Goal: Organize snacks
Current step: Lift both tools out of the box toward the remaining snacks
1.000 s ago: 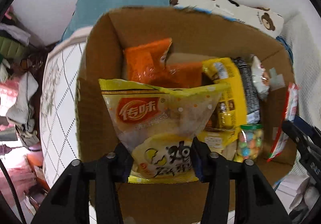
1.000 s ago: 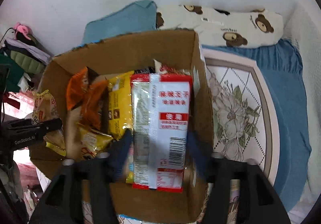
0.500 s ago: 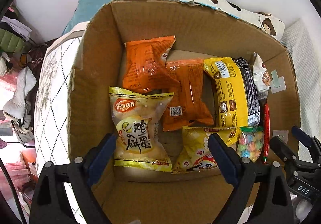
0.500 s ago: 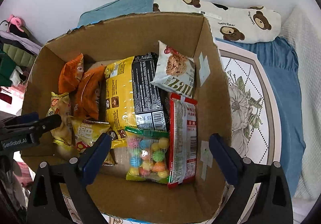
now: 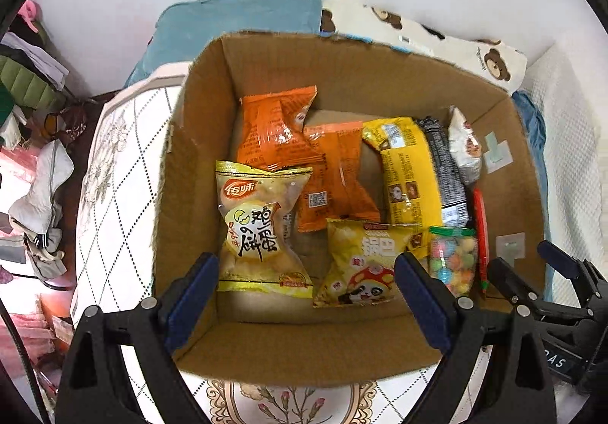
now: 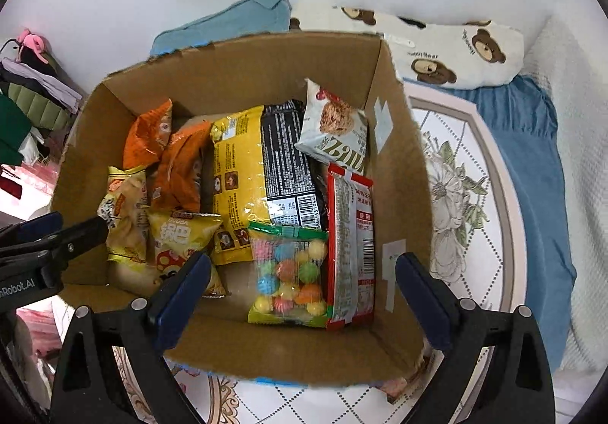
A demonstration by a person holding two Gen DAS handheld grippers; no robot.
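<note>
An open cardboard box [image 5: 197, 127] [image 6: 395, 165] stands on a bed and holds several snack packs. A pale yellow egg-biscuit bag [image 5: 262, 226] [image 6: 125, 219] lies at its left, and a red-and-white packet [image 6: 351, 245] [image 5: 480, 230] stands along its right wall. Between them lie orange packs [image 5: 281, 127], a yellow pack [image 5: 406, 169], a black pack [image 6: 288, 165], a candy bag [image 6: 288, 272] and a yellow panda bag [image 5: 361, 264]. My left gripper [image 5: 306, 291] hovers open above the box's near left, holding nothing. The right gripper [image 6: 302, 287] is open above the near right, also holding nothing.
The bed has a white quilted cover [image 5: 114, 196] with flower print [image 6: 456, 196]. A blue pillow [image 5: 235, 25] and a bear-print pillow [image 6: 448, 44] lie behind the box against the white wall. A blue blanket [image 6: 532, 173] is at right; clothes pile [image 5: 34, 82] at left.
Both grippers opened and let their packs drop into the box: the egg-biscuit bag at left, the red-and-white packet at right. Both then drew back and slightly up from the box.
</note>
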